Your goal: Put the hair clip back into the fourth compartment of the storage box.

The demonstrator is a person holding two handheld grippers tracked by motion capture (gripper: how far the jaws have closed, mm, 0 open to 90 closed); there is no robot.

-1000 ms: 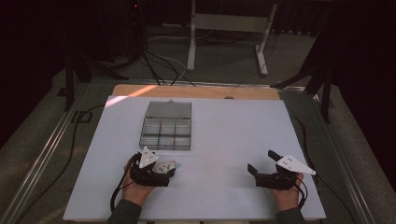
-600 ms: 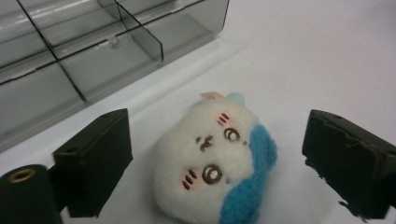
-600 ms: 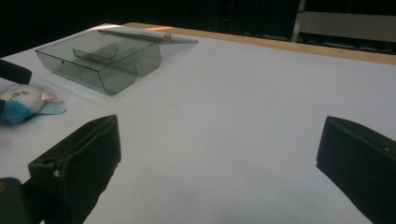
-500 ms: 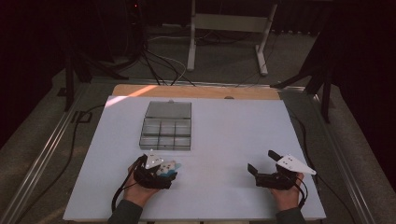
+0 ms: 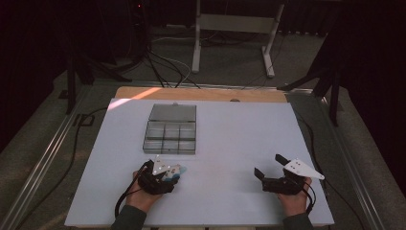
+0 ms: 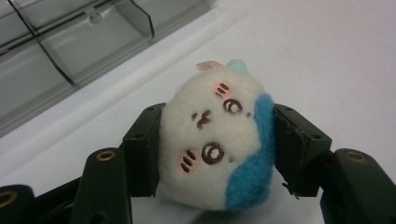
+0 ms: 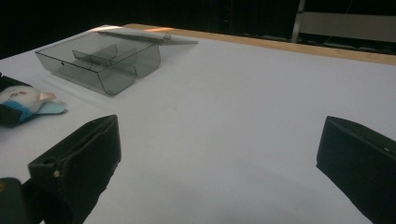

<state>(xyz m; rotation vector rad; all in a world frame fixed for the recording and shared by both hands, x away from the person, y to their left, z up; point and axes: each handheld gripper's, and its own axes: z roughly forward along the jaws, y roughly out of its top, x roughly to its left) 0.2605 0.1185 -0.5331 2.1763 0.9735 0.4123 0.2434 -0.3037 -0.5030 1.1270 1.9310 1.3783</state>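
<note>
The fingers (image 6: 142, 154) of the left gripper (image 5: 165, 173) have just been closing and now pinch the plush toy (image 6: 219, 144) from both sides, low on the white table (image 5: 239, 129). The right gripper (image 5: 270, 167) hangs well apart with its jaws spread on nothing. The compartment box (image 5: 170, 129) lies directly ahead of the left gripper, near it, lid open; the left hand is the nearer. The left gripper view shows both pads pressing the toy's flanks; the high view shows the box's divided cells.
</note>
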